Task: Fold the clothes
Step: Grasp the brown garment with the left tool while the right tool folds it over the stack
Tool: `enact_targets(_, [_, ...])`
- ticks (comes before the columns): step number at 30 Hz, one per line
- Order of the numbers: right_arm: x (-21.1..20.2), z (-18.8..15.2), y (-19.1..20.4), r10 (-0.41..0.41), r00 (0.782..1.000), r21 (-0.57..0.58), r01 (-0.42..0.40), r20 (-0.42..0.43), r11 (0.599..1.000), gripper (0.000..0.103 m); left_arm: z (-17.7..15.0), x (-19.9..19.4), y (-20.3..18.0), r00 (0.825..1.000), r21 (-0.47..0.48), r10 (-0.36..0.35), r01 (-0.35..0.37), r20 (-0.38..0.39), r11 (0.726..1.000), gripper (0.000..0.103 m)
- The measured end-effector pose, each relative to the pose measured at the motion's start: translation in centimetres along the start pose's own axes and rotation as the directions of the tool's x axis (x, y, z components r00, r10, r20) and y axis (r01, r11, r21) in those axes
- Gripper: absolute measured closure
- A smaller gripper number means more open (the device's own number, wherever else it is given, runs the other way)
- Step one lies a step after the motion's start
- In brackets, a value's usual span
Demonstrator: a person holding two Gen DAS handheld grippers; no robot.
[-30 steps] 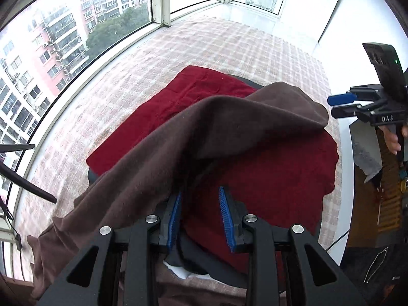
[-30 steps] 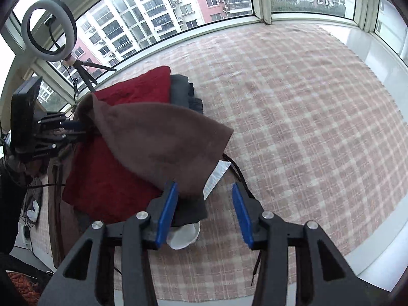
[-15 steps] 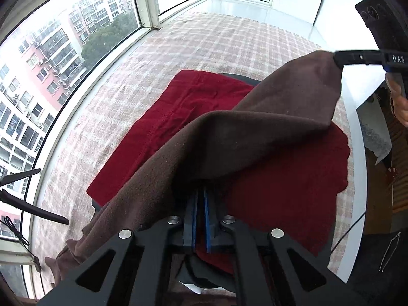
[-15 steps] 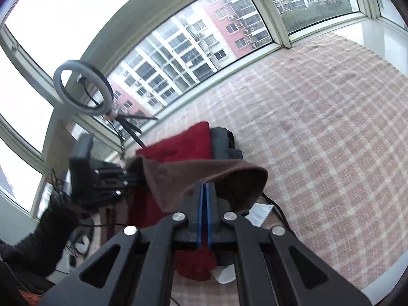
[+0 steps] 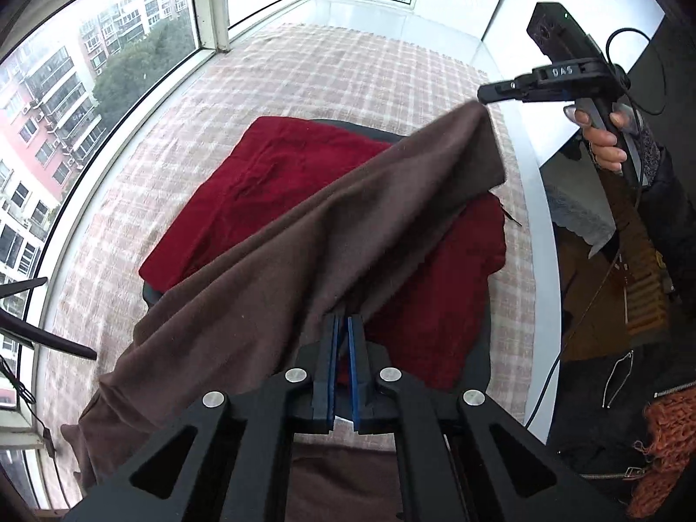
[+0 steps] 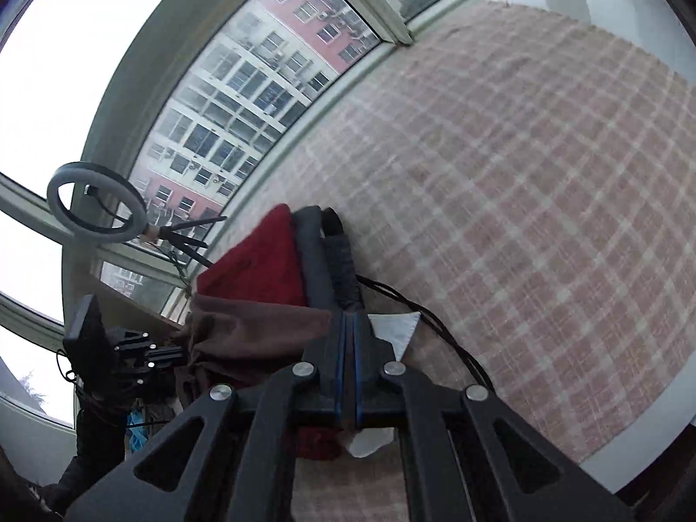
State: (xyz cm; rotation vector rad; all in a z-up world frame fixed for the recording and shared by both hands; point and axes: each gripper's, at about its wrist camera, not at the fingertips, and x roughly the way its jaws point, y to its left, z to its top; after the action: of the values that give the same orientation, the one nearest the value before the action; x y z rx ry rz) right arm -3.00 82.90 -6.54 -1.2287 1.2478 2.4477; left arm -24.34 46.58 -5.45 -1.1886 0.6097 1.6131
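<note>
A brown garment (image 5: 348,226) hangs stretched in the air between my two grippers. My left gripper (image 5: 343,322) is shut on its near edge. My right gripper (image 5: 483,98), held in a hand (image 5: 604,148), pinches the far corner at the upper right. In the right wrist view my right gripper (image 6: 349,317) is shut on the brown garment (image 6: 252,326), and my left gripper (image 6: 180,353) holds the other end at the left. Below lies a red garment (image 5: 282,182), spread flat on a dark pile.
A pink checked cloth (image 5: 348,69) covers the surface up to the windows. Dark folded clothes (image 6: 330,261), a white item (image 6: 396,326) and a black cable (image 6: 435,326) lie beside the red garment (image 6: 256,269). A ring light (image 6: 95,202) stands at the window.
Both grippers went from open to shut on the brown garment's edge. They then lifted it off the red garment and drew it taut between them.
</note>
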Motion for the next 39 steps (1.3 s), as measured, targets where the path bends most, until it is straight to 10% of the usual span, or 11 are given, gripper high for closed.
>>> enact_targets(15, [2.1,-6.1,-0.7,0.086,0.993,-0.001,-0.087,-0.086,0.996,0.071,2.3,1.0,7.2,0.991,-0.112,0.136,-0.136,-0.006,0.984,0.088])
enact_targets(20, [2.8,-6.0,2.0,0.058,0.994,-0.119,-0.07,-0.096,0.991,0.072,-0.2,0.6,9.9,0.984,-0.181,0.176,-0.179,-0.03,0.967,0.087])
enact_targets(23, [2.6,-6.4,4.9,-0.046,0.997,-0.267,0.028,-0.063,0.963,0.098,-1.7,0.0,11.9,0.98,-0.233,0.195,-0.197,-0.034,0.952,0.086])
enact_targets(33, [-6.9,-5.2,9.9,-0.028,0.993,-0.486,0.082,0.117,0.87,0.099,-2.3,0.8,14.4,0.979,-0.282,0.201,-0.199,-0.021,0.939,0.081])
enact_targets(39, [-2.5,-9.0,7.2,-0.196,0.98,-0.502,0.155,-0.03,0.851,0.099,-1.3,1.7,14.6,0.979,-0.271,0.202,-0.201,-0.022,0.942,0.074])
